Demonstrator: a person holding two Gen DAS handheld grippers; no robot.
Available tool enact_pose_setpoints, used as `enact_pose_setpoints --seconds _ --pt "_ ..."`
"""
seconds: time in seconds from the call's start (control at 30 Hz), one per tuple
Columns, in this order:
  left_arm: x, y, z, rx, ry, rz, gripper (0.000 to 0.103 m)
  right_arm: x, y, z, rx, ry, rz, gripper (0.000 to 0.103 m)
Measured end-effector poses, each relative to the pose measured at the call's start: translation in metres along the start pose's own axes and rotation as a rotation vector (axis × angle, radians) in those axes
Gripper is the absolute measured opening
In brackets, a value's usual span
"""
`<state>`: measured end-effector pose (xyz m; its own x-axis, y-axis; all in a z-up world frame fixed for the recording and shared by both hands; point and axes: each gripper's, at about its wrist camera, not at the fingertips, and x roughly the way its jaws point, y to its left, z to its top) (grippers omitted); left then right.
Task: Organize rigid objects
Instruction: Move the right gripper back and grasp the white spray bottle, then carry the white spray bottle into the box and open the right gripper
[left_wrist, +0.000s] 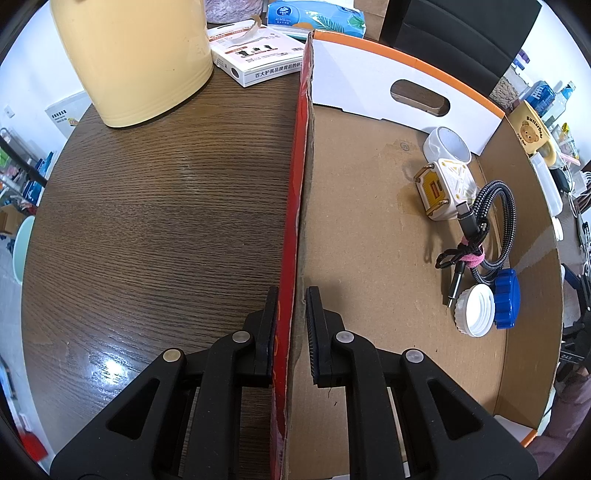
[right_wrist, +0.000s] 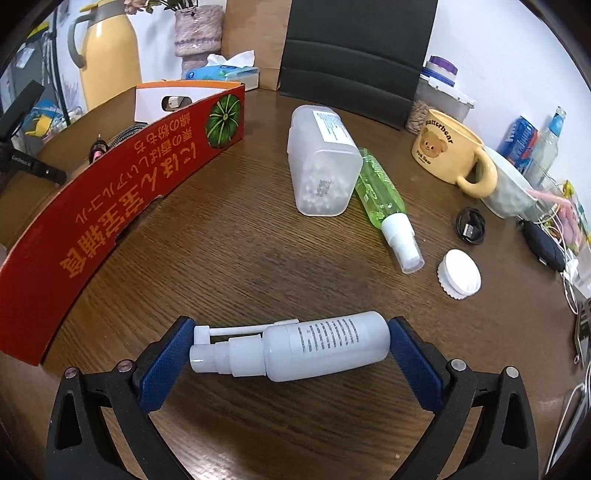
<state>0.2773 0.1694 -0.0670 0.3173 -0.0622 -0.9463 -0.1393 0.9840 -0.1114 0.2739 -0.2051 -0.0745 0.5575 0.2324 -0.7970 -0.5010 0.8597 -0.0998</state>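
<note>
- The left gripper (left_wrist: 291, 325) straddles the red wall of the box (left_wrist: 295, 221): its left finger lies against the outer face, while a small gap shows between the right finger and the inner face, so a firm clamp cannot be confirmed.
- Inside the box, by the far white wall, lie a white charger (left_wrist: 445, 192), a braided cable (left_wrist: 487, 229), a white cap (left_wrist: 474, 310) and a blue cap (left_wrist: 506, 298) touching it.
- The right gripper (right_wrist: 291, 350) is clamped on a white spray bottle (right_wrist: 295, 347), held crosswise, nozzle toward the box (right_wrist: 122, 192).
- Beyond the bottle, on the table (right_wrist: 240, 258), lie a clear tub (right_wrist: 321, 162) and a green sprayer (right_wrist: 384, 199), touching.
- A white lid (right_wrist: 460, 273) sits right of the sprayer, near a mug (right_wrist: 443, 147).
</note>
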Motion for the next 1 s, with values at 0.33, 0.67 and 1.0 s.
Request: enact_pose_setpoints --seconds 0.33,0.67,1.0 --pt "0.000 0.000 0.000 0.000 0.000 0.000 0.009 0.007 -0.005 0.001 0.078 -0.012 0.014 0.103" --pt "0.000 0.000 0.000 0.000 0.000 0.000 0.009 -0.004 -0.004 -0.002 0.132 -0.047 -0.059 0.102" --pt "0.000 0.000 0.000 0.000 0.000 0.000 0.009 -0.034 0.020 0.046 0.104 -0.171 -0.090 0.102"
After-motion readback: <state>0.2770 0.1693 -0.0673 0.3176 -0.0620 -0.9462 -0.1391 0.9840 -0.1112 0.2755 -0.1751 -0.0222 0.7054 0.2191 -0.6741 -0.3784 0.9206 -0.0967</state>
